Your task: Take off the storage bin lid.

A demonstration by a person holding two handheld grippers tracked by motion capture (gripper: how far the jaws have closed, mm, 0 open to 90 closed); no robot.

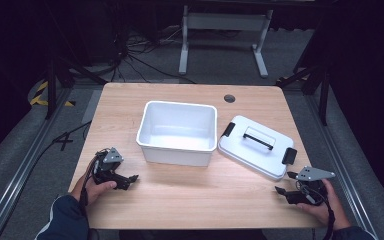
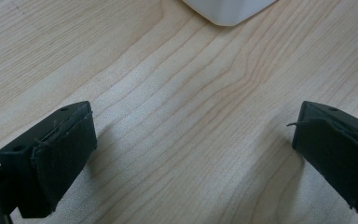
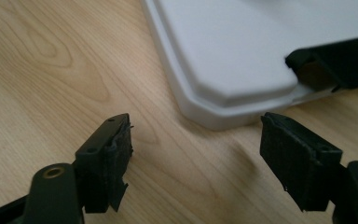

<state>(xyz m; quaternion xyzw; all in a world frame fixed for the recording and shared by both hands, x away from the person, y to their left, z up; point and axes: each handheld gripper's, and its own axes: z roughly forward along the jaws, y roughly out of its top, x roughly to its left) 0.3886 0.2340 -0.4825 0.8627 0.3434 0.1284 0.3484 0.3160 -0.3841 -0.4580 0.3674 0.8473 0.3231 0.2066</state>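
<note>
A white open bin (image 1: 177,131) stands in the middle of the wooden table. To its right lies its white lid (image 1: 256,146) with a black handle and black side clips. My left gripper (image 1: 132,180) rests low on the table at the front left, open, with bare wood between its pads (image 2: 60,156); a corner of the bin (image 2: 228,11) shows ahead of it. My right gripper (image 1: 282,182) sits at the front right, open and empty, just short of the lid's near corner (image 3: 223,100), with a black clip (image 3: 335,65) of the lid ahead.
A round cable hole (image 1: 229,98) is in the table's far edge. Beyond the table stand a white desk frame (image 1: 225,30) and loose cables on the floor. Metal rails run along both sides.
</note>
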